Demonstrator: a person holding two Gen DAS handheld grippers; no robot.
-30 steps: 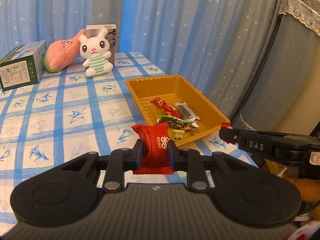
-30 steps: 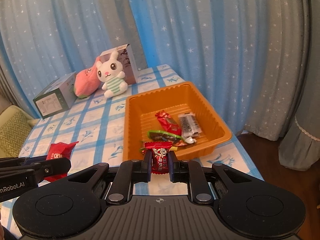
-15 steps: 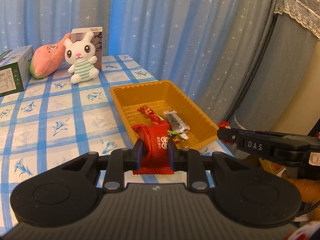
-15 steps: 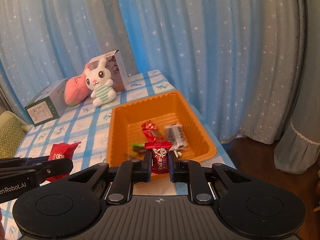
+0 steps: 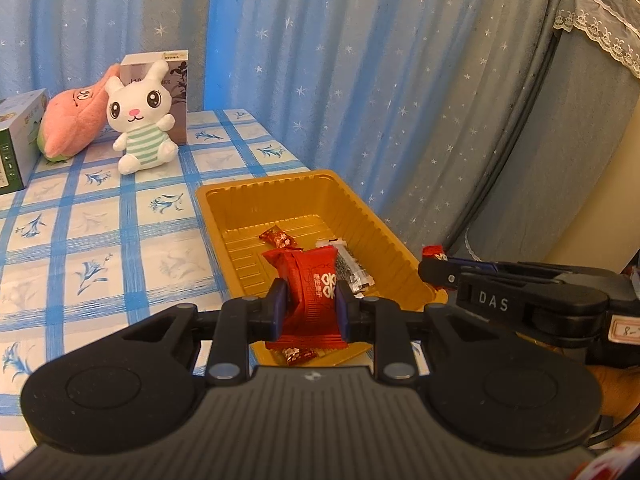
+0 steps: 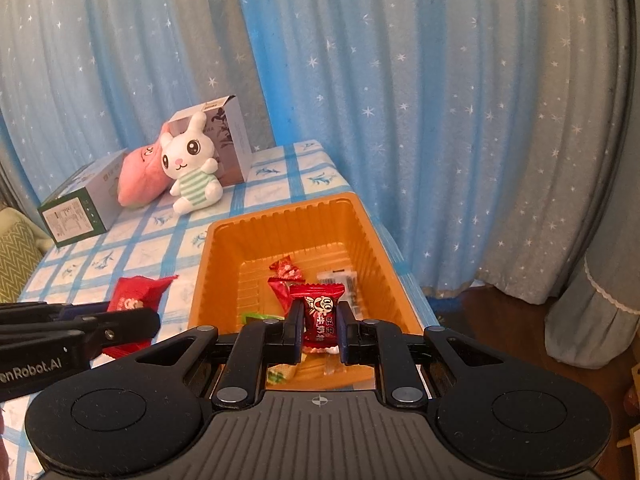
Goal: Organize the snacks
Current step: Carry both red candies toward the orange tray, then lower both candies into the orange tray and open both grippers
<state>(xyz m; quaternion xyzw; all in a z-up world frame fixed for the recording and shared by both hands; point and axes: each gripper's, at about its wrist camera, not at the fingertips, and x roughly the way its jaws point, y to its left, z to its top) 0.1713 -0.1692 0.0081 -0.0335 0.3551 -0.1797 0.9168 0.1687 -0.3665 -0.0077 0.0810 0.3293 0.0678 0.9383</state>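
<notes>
An orange tray (image 5: 372, 216) (image 6: 224, 264) sits on the checked table near its right edge and holds several wrapped snacks (image 5: 276, 238) (image 6: 286, 270). My left gripper (image 5: 310, 308) is shut on a large red snack packet (image 5: 316, 284), held over the tray's near end. My right gripper (image 6: 320, 322) is shut on a small red candy (image 6: 318, 314), also over the tray's near end. The left gripper with its red packet (image 6: 132, 296) shows at the left of the right wrist view. The right gripper's finger (image 5: 448, 276) shows at the right of the left wrist view.
A white plush rabbit (image 5: 140, 128) (image 6: 192, 164), a pink plush (image 5: 72, 120), a grey box (image 5: 176, 92) and a green-and-white box (image 6: 76, 204) stand at the table's back. Blue starred curtains hang behind and to the right. The table edge runs just right of the tray.
Both grippers have moved forward and over the tray's near end, each still holding its snack. The tray now sits closer and more centred in both views.
</notes>
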